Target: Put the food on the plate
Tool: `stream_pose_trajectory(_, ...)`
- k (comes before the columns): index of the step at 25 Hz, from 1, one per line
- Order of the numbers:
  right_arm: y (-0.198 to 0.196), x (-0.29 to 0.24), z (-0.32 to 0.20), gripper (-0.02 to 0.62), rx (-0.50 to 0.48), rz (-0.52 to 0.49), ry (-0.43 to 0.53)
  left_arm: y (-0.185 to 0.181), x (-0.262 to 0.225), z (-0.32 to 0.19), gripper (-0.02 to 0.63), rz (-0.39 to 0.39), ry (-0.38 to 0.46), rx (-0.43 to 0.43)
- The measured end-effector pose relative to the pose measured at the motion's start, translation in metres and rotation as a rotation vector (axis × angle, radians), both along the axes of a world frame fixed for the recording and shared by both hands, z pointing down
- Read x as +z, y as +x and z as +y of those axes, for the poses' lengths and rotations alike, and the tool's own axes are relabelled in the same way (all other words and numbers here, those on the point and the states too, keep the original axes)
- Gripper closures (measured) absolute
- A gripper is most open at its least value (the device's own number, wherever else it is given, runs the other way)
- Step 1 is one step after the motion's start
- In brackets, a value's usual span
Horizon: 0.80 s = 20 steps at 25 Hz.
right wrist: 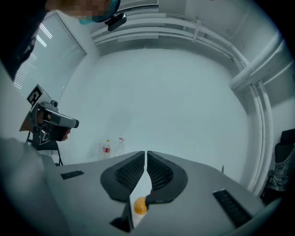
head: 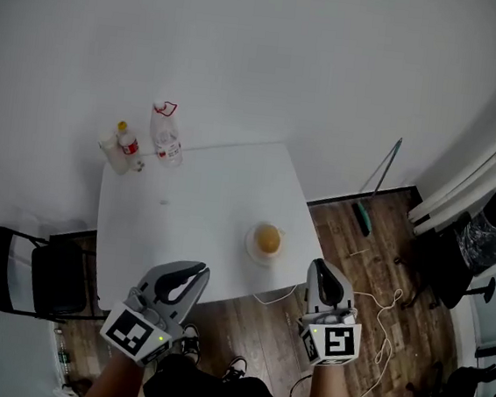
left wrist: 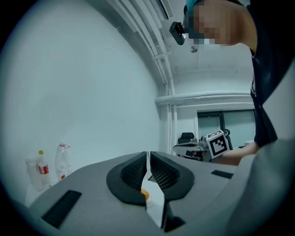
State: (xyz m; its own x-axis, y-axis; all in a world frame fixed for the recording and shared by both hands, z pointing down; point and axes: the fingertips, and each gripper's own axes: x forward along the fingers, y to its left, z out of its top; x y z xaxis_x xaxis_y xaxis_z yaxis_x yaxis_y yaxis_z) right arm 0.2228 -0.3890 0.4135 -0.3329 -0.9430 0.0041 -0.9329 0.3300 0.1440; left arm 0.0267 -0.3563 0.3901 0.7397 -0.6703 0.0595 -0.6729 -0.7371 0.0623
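Note:
A round orange piece of food (head: 268, 237) sits on a small white plate (head: 254, 249) near the front right edge of the white table (head: 194, 205). My left gripper (head: 194, 274) is held at the table's front edge, left of the plate, its jaws shut with nothing between them. My right gripper (head: 321, 271) hangs just off the table's right front corner, right of the plate, also shut and empty. In the left gripper view the food (left wrist: 144, 194) shows below the closed jaws of the left gripper (left wrist: 148, 156). The right gripper view shows the food (right wrist: 139, 207) under the right gripper (right wrist: 145, 154).
Two plastic bottles (head: 167, 134) (head: 128, 143) and a pale cup (head: 112, 152) stand at the table's far left corner. A black folding chair (head: 20, 275) is left of the table. A white cable (head: 377, 314) and a mop (head: 366, 206) are on the wooden floor at right.

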Motion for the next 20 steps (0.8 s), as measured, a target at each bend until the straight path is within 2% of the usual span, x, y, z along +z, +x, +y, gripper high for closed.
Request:
stream_pose_trajectory(4, 0.014, -0.028, 0.030, 0.572, 0.032, -0.034, 0.026, 0.011, -0.027, 0.015, 0.563, 0.029, 0.092, 0.041)
stream_pose_trajectory(8, 0.023, -0.065, 0.057, 0.574, 0.060, -0.025, 0.076, 0.017, -0.029, 0.028, 0.563, -0.013, 0.048, 0.038)
stream_pose_trajectory(14, 0.024, -0.107, 0.080, 0.574, 0.069, -0.005, 0.167, 0.021, -0.035, 0.035, 0.563, -0.013, 0.080, 0.061)
stream_pose_trajectory(20, 0.020, -0.104, 0.079, 0.574, 0.069, -0.024, 0.142, 0.020, -0.045, 0.037, 0.564, -0.015, 0.092, 0.067)
